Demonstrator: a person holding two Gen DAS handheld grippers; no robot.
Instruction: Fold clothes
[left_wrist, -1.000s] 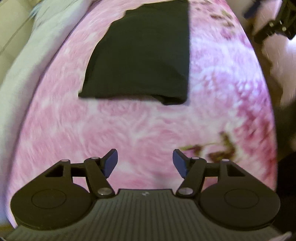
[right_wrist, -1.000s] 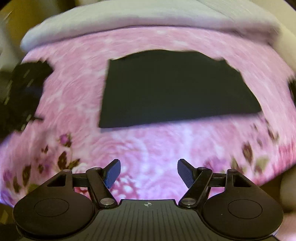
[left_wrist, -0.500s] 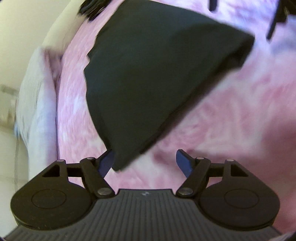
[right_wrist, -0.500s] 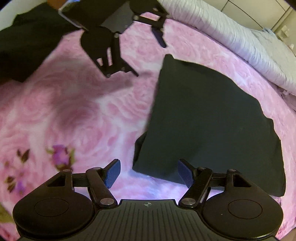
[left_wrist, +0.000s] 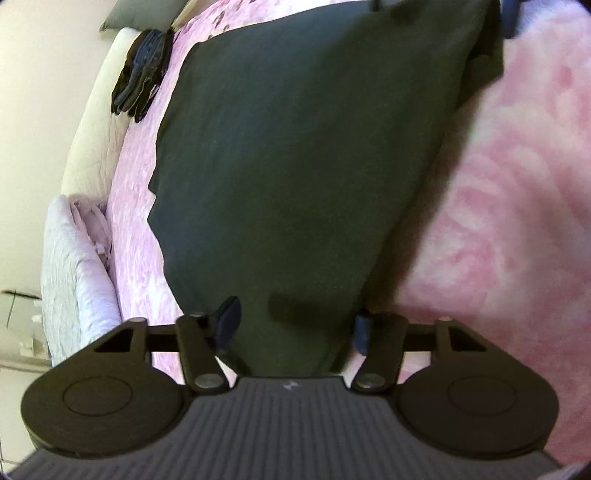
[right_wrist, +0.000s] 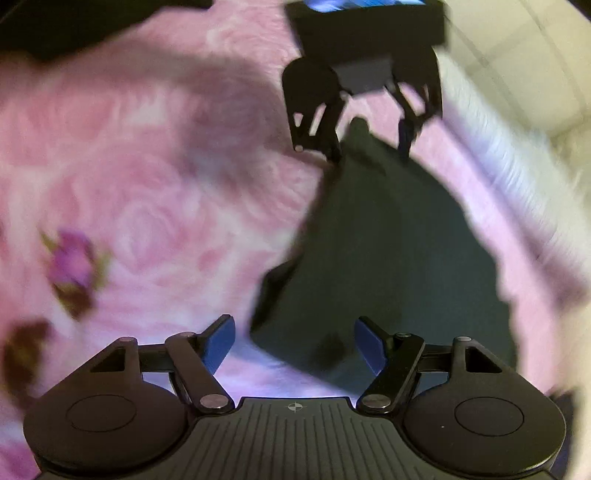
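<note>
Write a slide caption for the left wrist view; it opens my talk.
Open left gripper straddles a corner of the dark folded garment on the pink bedspread.

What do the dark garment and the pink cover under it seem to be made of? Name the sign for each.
Dark garment: probably soft matte knit, since it lies limp and flat, without shine. Pink cover: seemingly plush or quilted fabric, with a raised rose pattern; blur leaves this open.
</note>
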